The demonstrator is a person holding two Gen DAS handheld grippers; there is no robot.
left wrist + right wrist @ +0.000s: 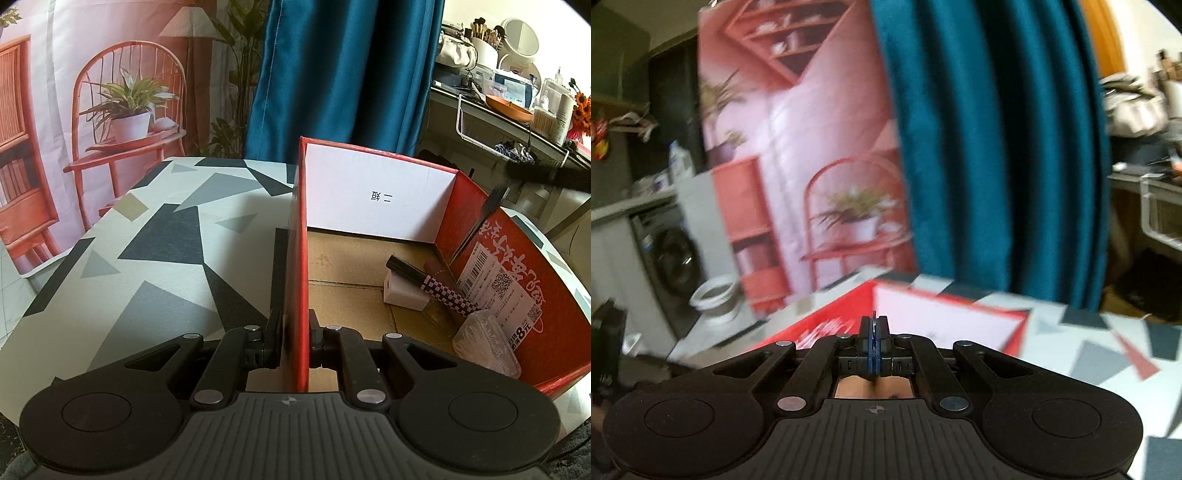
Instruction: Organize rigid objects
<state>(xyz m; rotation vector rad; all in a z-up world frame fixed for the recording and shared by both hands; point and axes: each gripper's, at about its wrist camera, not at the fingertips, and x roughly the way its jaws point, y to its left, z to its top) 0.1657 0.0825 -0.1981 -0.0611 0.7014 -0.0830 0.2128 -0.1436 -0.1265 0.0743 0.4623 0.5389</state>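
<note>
Your left tongs [295, 343] pinched the red box [369, 206] by its thin, stiff wall; light cardboard, grip low. Right tongs [874, 341] were pressed together on a thin blue piece I couldn't identify.

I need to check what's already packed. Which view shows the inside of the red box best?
The left wrist view: it looks into the red box, showing the checkered pen and the white block on its floor. The right wrist view is blurred, showing only the rim and far wall.

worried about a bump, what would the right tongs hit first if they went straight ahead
Probably the red box: the right tongs, shut on a thin blue item, point at its open top and white inner wall. The view is blurred, so depth is unclear.
</note>
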